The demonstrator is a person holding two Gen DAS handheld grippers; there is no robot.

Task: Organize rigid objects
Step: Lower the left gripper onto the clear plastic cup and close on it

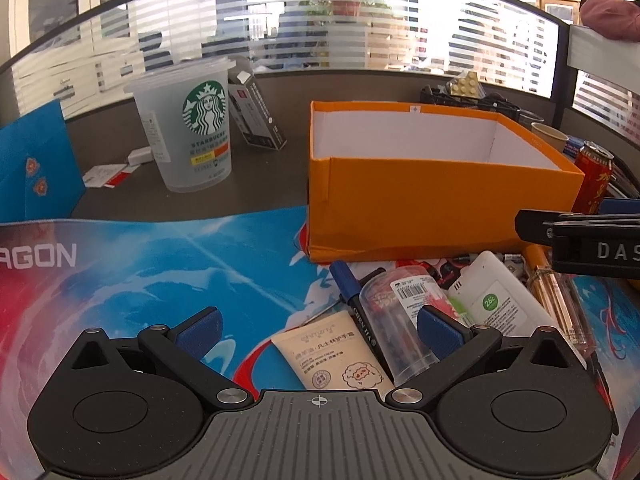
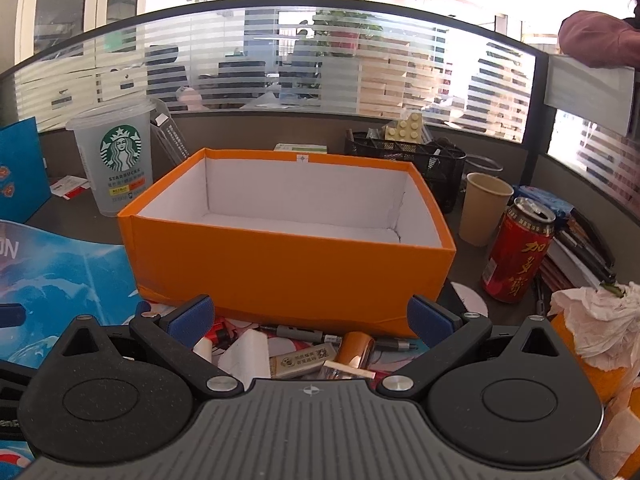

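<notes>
Ahead of our fingers we see the orange box (image 2: 288, 264) with its white inside bare. A frosted coffee cup (image 1: 188, 128) stands well to its left, a paper cup (image 2: 486, 208) and red can (image 2: 516, 252) to its right. Our left gripper (image 1: 319, 330) tilts downward, jaws spread wide, holding nothing; the hand cream tube (image 1: 332, 354), blue marker (image 1: 354, 300) and clear plastic cup (image 1: 396, 320) lie between its pads. Our right gripper (image 2: 310, 318) is likewise wide open above a pen (image 2: 304, 334) and lighter (image 2: 302, 364).
</notes>
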